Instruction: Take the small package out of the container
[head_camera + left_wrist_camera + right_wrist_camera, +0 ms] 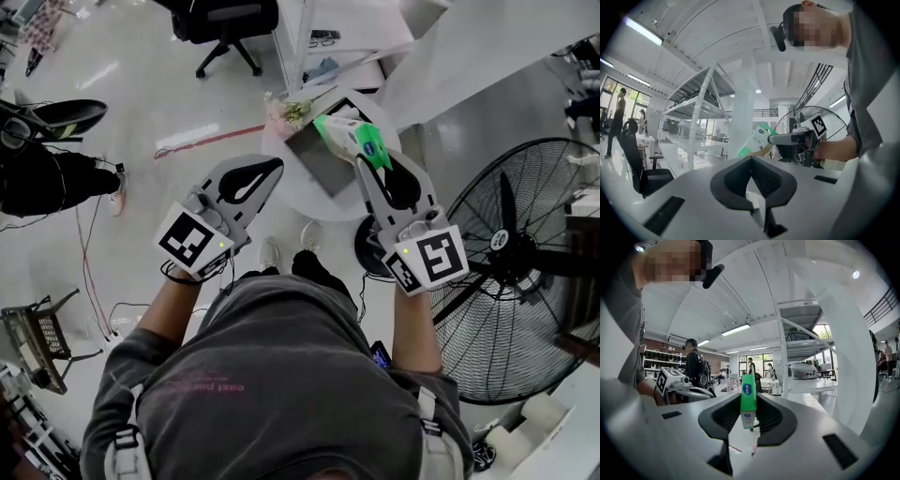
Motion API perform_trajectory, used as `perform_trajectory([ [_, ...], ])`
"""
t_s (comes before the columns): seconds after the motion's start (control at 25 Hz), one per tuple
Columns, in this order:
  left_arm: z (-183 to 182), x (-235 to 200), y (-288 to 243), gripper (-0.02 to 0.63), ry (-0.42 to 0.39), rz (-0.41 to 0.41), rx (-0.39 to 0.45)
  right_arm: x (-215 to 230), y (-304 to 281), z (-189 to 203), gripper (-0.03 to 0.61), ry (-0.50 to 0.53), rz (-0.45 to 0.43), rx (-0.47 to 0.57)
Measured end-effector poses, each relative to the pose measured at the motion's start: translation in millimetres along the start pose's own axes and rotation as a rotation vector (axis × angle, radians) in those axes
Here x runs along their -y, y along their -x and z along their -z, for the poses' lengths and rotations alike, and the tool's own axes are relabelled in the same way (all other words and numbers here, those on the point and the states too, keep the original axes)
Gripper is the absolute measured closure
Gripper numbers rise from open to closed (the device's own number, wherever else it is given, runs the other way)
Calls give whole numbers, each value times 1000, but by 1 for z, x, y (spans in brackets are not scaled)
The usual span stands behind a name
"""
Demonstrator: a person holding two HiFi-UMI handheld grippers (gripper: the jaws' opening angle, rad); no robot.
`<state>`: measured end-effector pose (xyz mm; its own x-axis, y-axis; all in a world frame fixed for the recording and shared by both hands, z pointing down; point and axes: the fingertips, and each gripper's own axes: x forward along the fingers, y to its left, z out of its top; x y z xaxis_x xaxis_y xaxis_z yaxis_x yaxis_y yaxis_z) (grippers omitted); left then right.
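A small green and white package (354, 137) is clamped between the jaws of my right gripper (362, 159), held in the air above a grey open container (315, 161) on a round white table (302, 202). In the right gripper view the package (748, 397) stands edge-on between the pads. My left gripper (276, 169) hovers to the left of the container, jaws together and empty. The left gripper view shows its tips meeting, and beyond them the right gripper (771, 139) carrying the package (757, 137).
A large standing fan (525, 262) is close on the right. A bunch of flowers (285, 112) lies on the table's far-left side. White shelving (375, 33) and an office chair (225, 23) stand beyond. A seated person (42, 178) is at the left.
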<state>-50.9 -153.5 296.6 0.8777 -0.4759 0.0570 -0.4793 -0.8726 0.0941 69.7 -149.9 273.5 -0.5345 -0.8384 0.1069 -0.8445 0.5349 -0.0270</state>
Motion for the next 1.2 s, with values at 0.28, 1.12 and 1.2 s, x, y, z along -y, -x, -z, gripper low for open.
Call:
perform_trajectory([
  [0.28,0,-6,-6,598,9,-12,-17,5,4,-9,476,-3,6,18],
  [1.12,7,-10,-30,598,34,0,-34,30,-6,18,476,-48,28,-25],
  [1.2,12,-11,-31,598,40,1,-57,32,-7,19,477,-49,27,-26],
])
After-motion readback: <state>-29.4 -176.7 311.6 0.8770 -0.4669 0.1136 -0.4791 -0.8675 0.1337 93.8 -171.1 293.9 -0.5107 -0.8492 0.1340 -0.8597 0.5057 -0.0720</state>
